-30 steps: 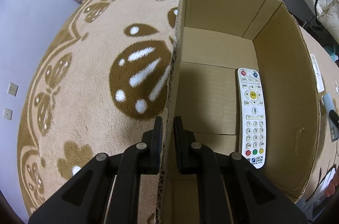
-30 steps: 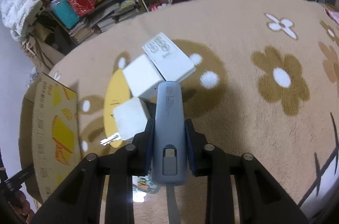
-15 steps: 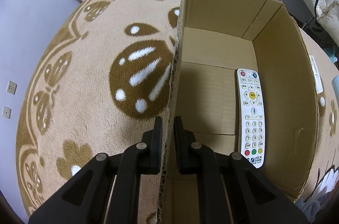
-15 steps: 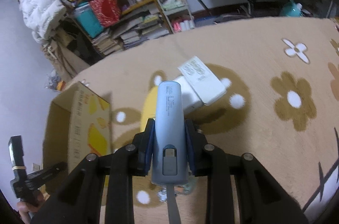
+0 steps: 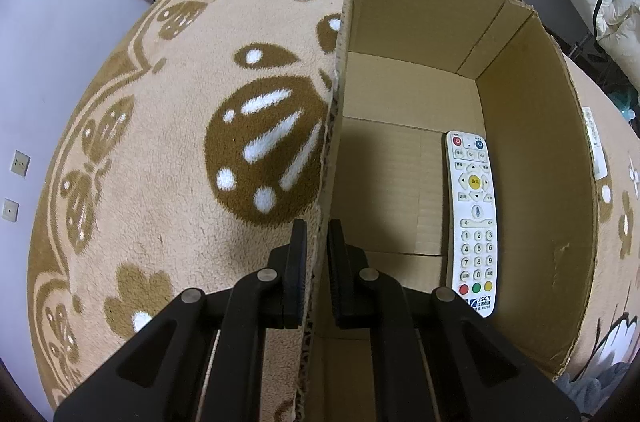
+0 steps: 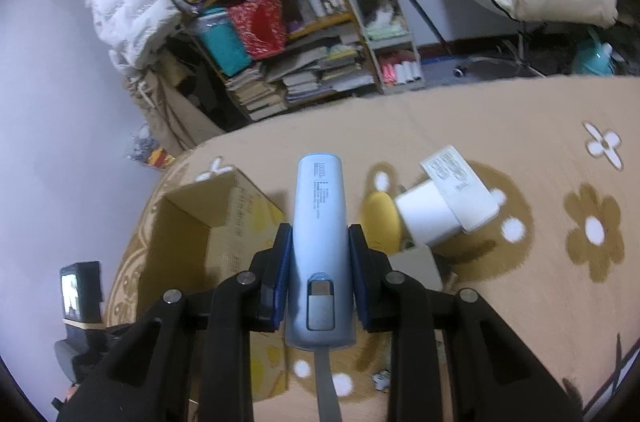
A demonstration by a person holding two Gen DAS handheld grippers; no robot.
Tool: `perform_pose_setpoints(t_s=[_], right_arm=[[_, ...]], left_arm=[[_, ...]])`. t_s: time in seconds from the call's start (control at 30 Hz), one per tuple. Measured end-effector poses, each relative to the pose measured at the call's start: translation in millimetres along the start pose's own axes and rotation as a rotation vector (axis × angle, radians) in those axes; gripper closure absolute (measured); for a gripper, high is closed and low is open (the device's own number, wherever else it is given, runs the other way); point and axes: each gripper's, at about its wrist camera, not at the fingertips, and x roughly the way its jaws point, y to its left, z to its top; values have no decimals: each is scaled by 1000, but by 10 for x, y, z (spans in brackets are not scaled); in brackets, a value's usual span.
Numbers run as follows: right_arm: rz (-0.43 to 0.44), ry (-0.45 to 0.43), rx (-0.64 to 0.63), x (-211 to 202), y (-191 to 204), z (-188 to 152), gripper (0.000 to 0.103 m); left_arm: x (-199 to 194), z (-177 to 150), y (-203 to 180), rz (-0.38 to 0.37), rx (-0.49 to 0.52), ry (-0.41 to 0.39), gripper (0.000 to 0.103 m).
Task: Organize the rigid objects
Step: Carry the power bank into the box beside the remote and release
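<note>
- Clamping the left wall of the cardboard box (image 5: pixel 532 158), the left gripper (image 5: pixel 317 242) points steeply down, one black finger (image 5: pixel 298 262) outside over the carpet (image 5: pixel 160 150) and the other inside; its jaws are clenched on the corrugated edge.
- In the left wrist view, the brown oval patch (image 5: pixel 268 158) of the beige carpet lies at about 10 o'clock from the gripper's tips.
- Inside the open box, a white remote control (image 5: pixel 474 218) lies flat on the floor along the right wall, at about 2 o'clock from the tips, its red power button at the far end and its coloured buttons at the near end.
- In the right wrist view, the box (image 6: pixel 224 222) sits at about 9 o'clock from the right gripper (image 6: pixel 320 250), with the person's other handset low at the left edge.
- The right gripper's jaws are grasping a pale blue power bank (image 6: pixel 320 222) by its long sides, lifted clear of the carpet, its port end toward the camera.
- At about 2 o'clock from it, a white block (image 6: pixel 426 218) rests on the carpet, touching a flat white device (image 6: pixel 460 194) that lies partly over it.
- A yellow object (image 6: pixel 380 218) lies just left of the white block.
</note>
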Motion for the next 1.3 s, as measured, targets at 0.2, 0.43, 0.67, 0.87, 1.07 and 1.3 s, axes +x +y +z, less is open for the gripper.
perform_pose_setpoints(t_s=[0.2, 0.43, 0.67, 0.87, 1.07, 1.3], right_arm=[[57, -7, -25, 32, 270, 98, 74], [107, 24, -103, 242, 657, 115, 74], [119, 94, -137, 551, 890, -32, 74], [94, 146, -266, 828, 1046, -208, 74], [78, 206, -285, 1057, 1107, -266, 74], [47, 209, -368, 1165, 1232, -377, 74]], left_arm=[[-18, -9, 14, -4, 0, -7, 95], [-34, -14, -22, 4, 13, -13, 95], [-42, -11, -28, 0, 12, -11, 94], [-41, -3, -12, -7, 11, -9, 94], [-19, 7, 35, -21, -4, -5, 93], [-13, -5, 53, -24, -1, -8, 93]])
